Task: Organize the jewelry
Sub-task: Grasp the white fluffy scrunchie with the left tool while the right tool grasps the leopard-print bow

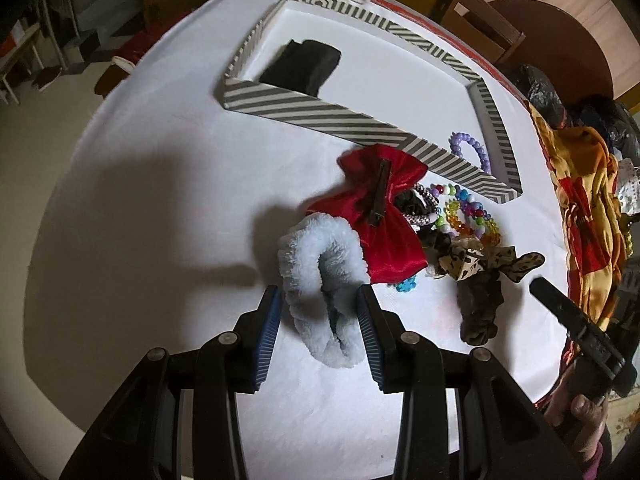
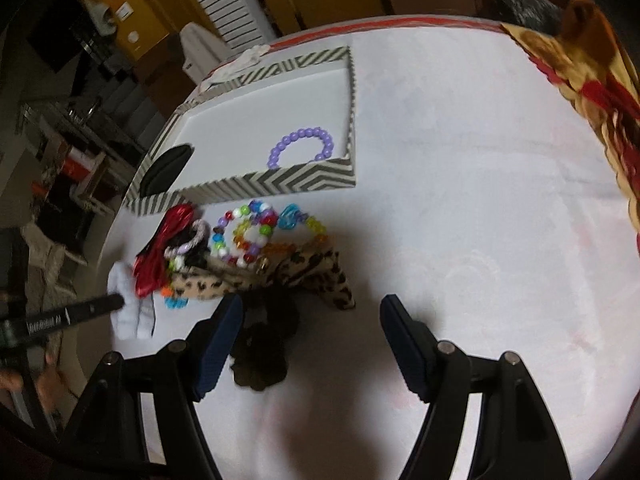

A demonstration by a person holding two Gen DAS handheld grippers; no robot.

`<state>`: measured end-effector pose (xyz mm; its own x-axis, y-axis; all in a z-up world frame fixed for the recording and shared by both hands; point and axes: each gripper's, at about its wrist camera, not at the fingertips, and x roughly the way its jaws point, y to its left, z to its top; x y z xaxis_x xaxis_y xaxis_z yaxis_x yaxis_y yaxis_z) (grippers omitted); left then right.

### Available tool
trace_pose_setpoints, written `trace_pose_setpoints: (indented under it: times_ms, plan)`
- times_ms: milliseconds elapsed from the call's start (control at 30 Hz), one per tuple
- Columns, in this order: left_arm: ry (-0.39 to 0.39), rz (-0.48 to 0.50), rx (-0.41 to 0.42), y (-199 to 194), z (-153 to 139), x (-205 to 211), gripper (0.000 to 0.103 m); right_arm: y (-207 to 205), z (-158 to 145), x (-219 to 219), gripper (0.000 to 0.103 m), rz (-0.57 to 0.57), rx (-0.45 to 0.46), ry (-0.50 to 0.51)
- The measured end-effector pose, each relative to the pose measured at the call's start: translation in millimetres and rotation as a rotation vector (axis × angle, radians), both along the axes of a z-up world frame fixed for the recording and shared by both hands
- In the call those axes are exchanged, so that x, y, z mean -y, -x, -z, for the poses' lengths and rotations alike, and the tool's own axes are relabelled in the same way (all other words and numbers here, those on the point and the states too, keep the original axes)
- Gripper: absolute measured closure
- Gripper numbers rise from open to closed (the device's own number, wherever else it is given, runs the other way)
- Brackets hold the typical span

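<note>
My left tongs point(image 1: 318, 312) sit around the fluffy pale-blue scrunchie point(image 1: 320, 276), one pad on each side of it; the right pad touches the fluff, but I cannot tell whether the grip has closed. The scrunchie rests on the white tabletop point(image 1: 160, 200), and at its 1 o'clock a red satin bow clip point(image 1: 380, 216) lies against it. Past the bow, at 2 o'clock, is the heap of coloured bead bracelets point(image 1: 464, 212), with a leopard-print bow point(image 1: 480, 260) and a dark brown scrunchie point(image 1: 480, 308) just below it.

My right tongs point(image 2: 310, 312) are spread wide and hold nothing; the dark brown scrunchie point(image 2: 260, 344) lies by the left finger, touching its inner side.

The striped tray point(image 2: 280, 182) stands at 11 o'clock from the right tongs, beyond the heap. Inside it a purple bead bracelet point(image 2: 302, 146) lies near the front wall, and a black folded item point(image 1: 304, 66) lies well apart at the far end.
</note>
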<state>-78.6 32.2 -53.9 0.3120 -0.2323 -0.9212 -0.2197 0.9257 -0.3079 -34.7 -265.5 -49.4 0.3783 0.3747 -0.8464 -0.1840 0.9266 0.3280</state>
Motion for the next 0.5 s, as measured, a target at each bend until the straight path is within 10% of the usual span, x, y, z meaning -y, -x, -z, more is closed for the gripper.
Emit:
trace_pose_setpoints:
  times_ms: [133,233,500]
  plan:
    - [0.020,0.012,0.004,-4,3,3,0.059,-16,17,-1,0.031,0.028,-0.047,-0.060]
    - [0.034,0.013,0.017,-4,4,1,0.063,-19,23,-2,0.094,0.037,-0.029,-0.112]
    - [0.021,0.029,0.059,5,-11,-3,0.081,-7,-13,-12,0.099,-0.041,0.063,-0.155]
